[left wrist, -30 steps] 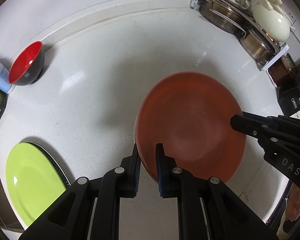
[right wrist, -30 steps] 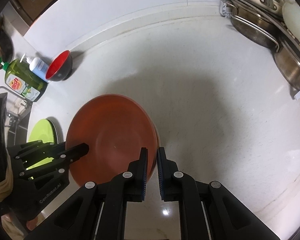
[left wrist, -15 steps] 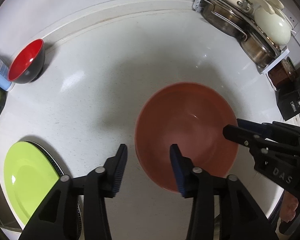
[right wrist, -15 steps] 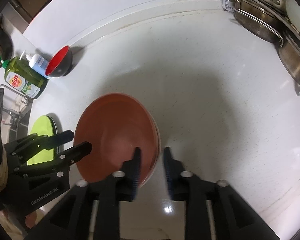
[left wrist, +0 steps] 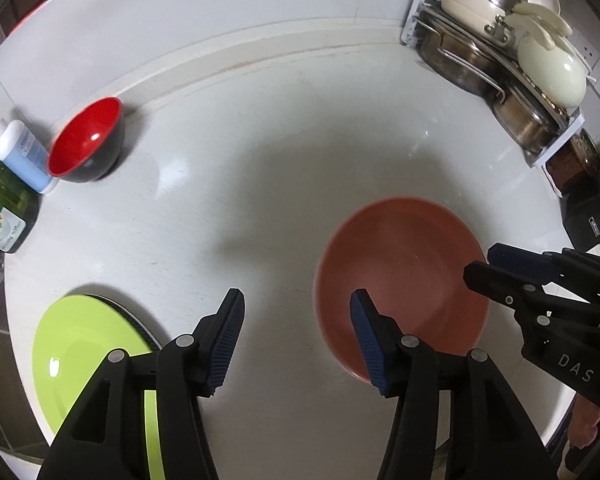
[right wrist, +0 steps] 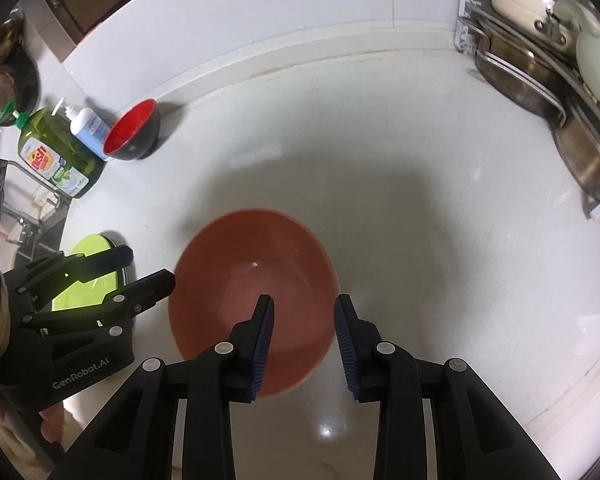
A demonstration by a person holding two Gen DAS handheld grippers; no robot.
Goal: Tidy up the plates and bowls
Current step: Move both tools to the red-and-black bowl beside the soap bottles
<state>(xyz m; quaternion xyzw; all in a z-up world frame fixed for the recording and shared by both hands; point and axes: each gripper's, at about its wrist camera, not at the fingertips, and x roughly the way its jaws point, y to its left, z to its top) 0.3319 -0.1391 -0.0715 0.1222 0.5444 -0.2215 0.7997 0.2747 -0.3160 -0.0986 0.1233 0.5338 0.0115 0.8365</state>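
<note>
A terracotta plate point(left wrist: 400, 276) point(right wrist: 252, 280) lies flat on the white counter point(left wrist: 260, 160). My left gripper point(left wrist: 296, 320) stands open above the counter at the plate's left edge, nothing between its fingers. My right gripper point(right wrist: 304, 320) is open too, raised over the plate's near right rim. A lime-green plate point(left wrist: 84, 356) point(right wrist: 88, 276) rests on a dark plate at the near left. By the back wall on the left sits a small bowl point(left wrist: 86, 144) point(right wrist: 134, 132), red inside and black outside.
Two soap bottles point(right wrist: 60, 152) stand left of the red bowl. A rack of steel pans and cream pots point(left wrist: 512, 72) fills the back right corner. The counter's front edge runs close behind both grippers.
Both grippers let go of the terracotta plate, opened wide and drew back and up. The plate now lies on the counter.
</note>
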